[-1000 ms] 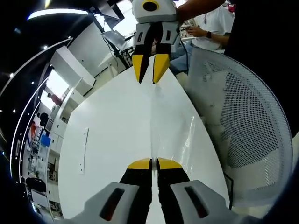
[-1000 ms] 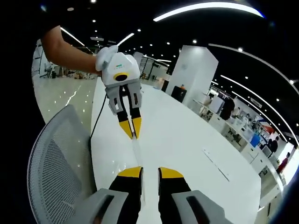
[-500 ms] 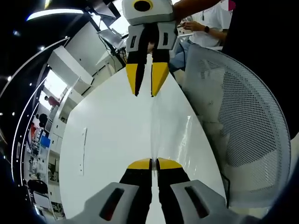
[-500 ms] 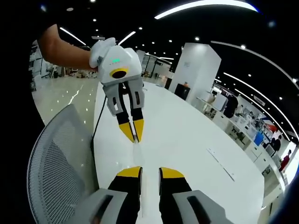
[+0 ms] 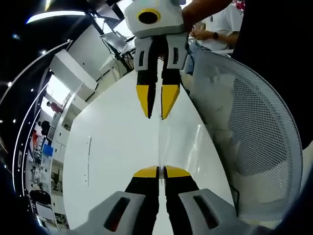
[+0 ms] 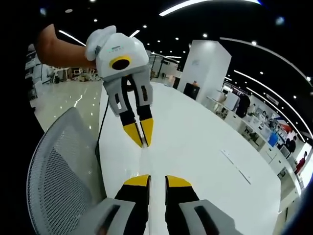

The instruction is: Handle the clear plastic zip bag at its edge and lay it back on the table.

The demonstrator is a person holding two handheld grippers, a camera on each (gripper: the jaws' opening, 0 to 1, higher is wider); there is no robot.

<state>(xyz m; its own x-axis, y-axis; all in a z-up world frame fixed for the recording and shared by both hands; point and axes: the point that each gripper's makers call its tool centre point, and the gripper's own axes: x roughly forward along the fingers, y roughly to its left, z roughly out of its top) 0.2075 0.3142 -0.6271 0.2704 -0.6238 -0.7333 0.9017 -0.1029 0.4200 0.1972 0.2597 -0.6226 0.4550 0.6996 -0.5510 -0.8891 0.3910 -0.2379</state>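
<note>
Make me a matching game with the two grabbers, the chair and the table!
Things:
1. left gripper
2. right gripper
3. mesh chair
4. table

States:
A. white and flat
B. jaws apart, with a gap between the yellow tips
C. full of little holes, at the table's edge
D. jaws pressed together on the clear bag's edge

Pairs: 1-D, 2-B, 3-C, 4-A

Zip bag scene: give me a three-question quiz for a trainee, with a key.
1. True or false: the left gripper is shut on the zip bag.
2. The right gripper has its jaws: A) apart B) pressed together C) gripping a cup.
3. Fill in: beside the white table stands a mesh ____.
Key: 1 true; 2 A; 3 chair.
</note>
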